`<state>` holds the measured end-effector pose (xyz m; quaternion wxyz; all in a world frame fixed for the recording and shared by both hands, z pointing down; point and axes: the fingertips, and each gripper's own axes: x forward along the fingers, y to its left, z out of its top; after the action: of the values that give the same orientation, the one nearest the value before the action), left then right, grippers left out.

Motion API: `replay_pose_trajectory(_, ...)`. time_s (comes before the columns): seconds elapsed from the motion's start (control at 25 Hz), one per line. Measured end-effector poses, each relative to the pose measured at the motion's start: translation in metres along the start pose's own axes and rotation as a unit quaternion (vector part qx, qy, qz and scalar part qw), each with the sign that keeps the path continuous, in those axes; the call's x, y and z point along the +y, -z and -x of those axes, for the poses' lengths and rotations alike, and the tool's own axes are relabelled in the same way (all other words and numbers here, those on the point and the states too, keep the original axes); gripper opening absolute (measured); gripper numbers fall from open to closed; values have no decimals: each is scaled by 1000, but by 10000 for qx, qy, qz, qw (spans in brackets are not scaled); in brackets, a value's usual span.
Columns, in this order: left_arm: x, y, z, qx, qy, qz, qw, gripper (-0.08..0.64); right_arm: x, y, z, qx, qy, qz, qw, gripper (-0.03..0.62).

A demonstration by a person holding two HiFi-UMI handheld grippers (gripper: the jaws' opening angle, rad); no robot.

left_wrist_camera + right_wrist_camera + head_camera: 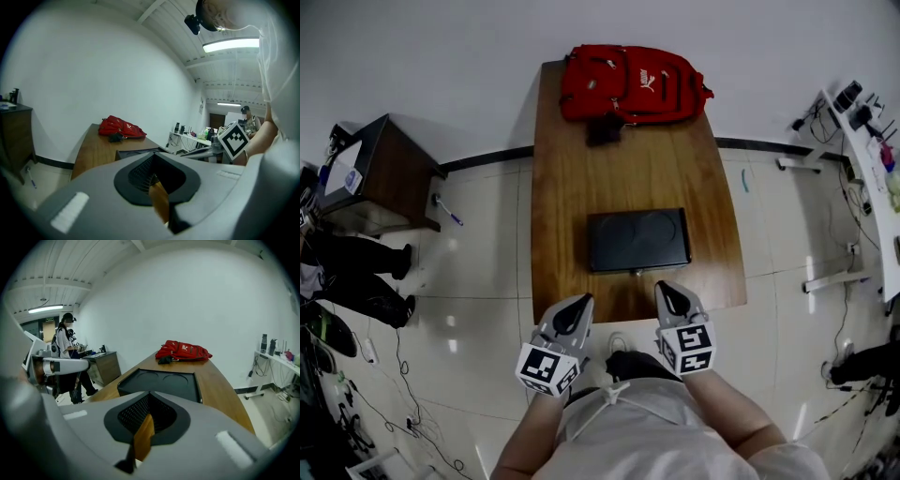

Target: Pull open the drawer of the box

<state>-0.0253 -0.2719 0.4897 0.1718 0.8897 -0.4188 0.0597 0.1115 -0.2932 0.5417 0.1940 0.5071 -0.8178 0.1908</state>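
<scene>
Fingers of the right gripper were clenched together with nothing between them, only a sliver of brown table showing through the slit. The left gripper looked the same in its own view, pressed shut and empty. From the head view the left gripper and the right gripper hung side by side over the near edge of the table, both pointing at the box and both short of it, touching nothing. Each carried a cube with black-and-white square markers, a pattern with no words.

The box was flat, black and rectangular, lying across the middle of the table. Its top had a raised rim and two shallow round hollows side by side. A small nub stuck out at the middle of its near side, and that side sat flush, the drawer shut.

At the far end of the table lay a red backpack with white print too small to read, a dark pouch touching its front. A dark cabinet stood on the floor to the left.
</scene>
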Motion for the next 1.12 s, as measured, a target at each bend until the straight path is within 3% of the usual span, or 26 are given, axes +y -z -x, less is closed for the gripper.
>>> replay_pose_trajectory(0.24,9,20,-20,288,67,149,9995,6,-1,34,-38,651,-36,-75,9978,8)
replay_pose_trajectory(0.4,24,30,-24,357,-61,278,9990,6,-2,52,-57,958,16,-249,9951,60)
replay_pose_trajectory(0.8,25,56,-34,509,16,570,9971,6,-3,72,-81,1321,59,-722,9886,107)
replay_pose_trajectory(1.12,28,64,-27,560,-50,675,9961,6,0,71,-91,1364,148,-1149,9839,100)
